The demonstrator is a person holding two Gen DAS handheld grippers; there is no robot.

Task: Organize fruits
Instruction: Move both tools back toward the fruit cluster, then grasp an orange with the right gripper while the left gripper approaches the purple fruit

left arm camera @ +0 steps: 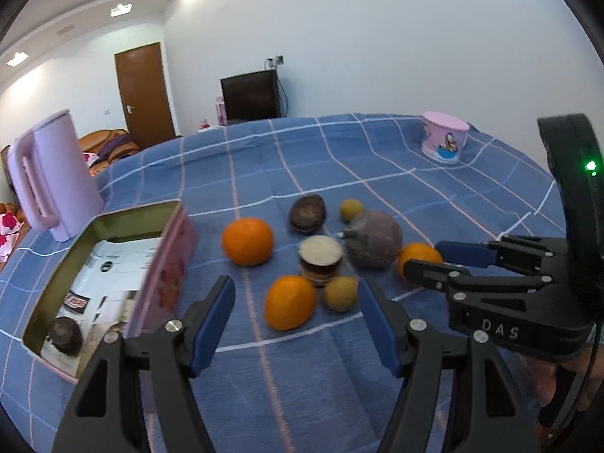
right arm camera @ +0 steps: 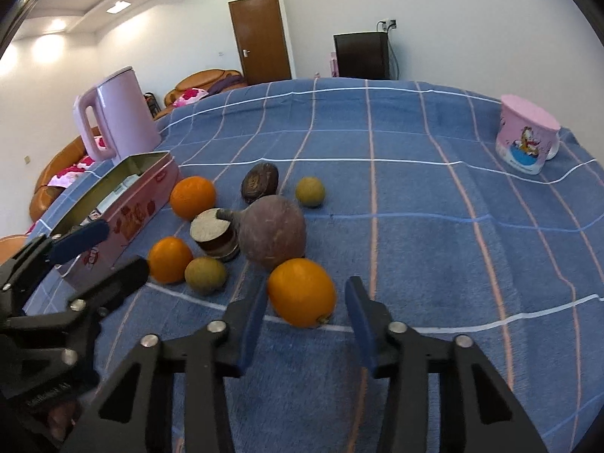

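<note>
Several fruits lie on the blue checked tablecloth [left arm camera: 377, 173]. In the left wrist view my left gripper [left arm camera: 296, 294] is open, just before an orange [left arm camera: 290, 302] and a small green-brown fruit [left arm camera: 341, 293]. Behind them are a cut dark piece [left arm camera: 321, 258], another orange [left arm camera: 247, 241], a big purple fruit [left arm camera: 373, 238] and a dark fruit [left arm camera: 307, 213]. A pink tin [left arm camera: 113, 283] at left holds one dark fruit [left arm camera: 65, 336]. My right gripper [right arm camera: 307, 304] is open around an orange [right arm camera: 302, 297]; it also shows in the left view [left arm camera: 422, 258].
A pink kettle [right arm camera: 120, 113] stands behind the tin [right arm camera: 124, 204] at the table's left edge. A pink cartoon mug [right arm camera: 526, 139] sits upside down at the far right. A second small green fruit [right arm camera: 310, 191] lies behind the purple fruit [right arm camera: 273, 232].
</note>
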